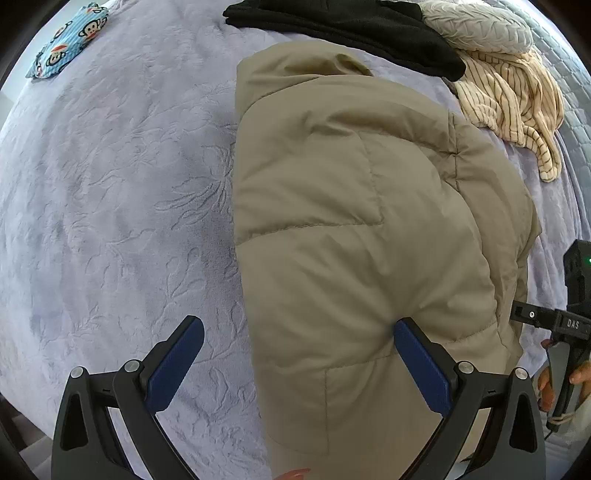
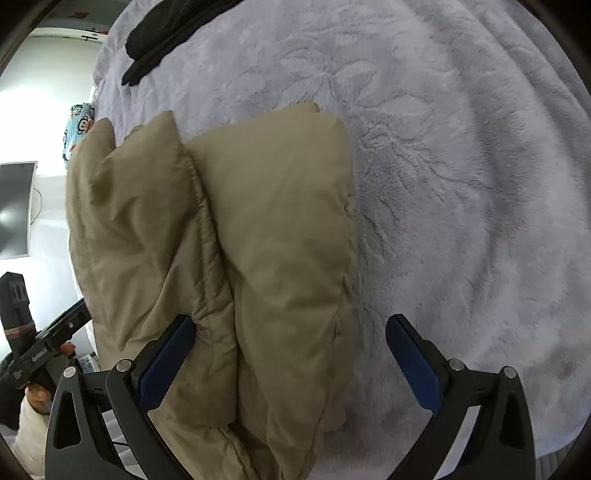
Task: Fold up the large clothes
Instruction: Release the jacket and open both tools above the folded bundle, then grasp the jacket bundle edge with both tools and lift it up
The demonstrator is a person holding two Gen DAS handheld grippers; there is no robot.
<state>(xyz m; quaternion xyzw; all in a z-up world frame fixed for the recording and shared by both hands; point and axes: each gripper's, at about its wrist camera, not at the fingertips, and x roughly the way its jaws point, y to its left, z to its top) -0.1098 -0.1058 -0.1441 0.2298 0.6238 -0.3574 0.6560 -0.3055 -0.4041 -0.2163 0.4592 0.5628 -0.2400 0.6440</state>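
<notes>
Left wrist view, left to right: we see a monkey-print cloth (image 1: pixel 68 40) at the far left edge of the bed (image 1: pixel 110 203). Our left gripper (image 1: pixel 298 356) has its jaws spread wide, nothing between them; the right pad sits against the tan puffer jacket (image 1: pixel 351 229), the left pad over bare blanket. The jacket lies folded on the bed, centre-right. Beyond it are a black garment (image 1: pixel 351 26), a grey textured cushion (image 1: pixel 476 26) and a striped cream garment (image 1: pixel 517 110). Right gripper body shows at the far right edge.

Right wrist view: our right gripper (image 2: pixel 290 356) is also wide open, gripping nothing. The folded jacket runs up between its jaws, left pad touching it, right pad over the blanket.
</notes>
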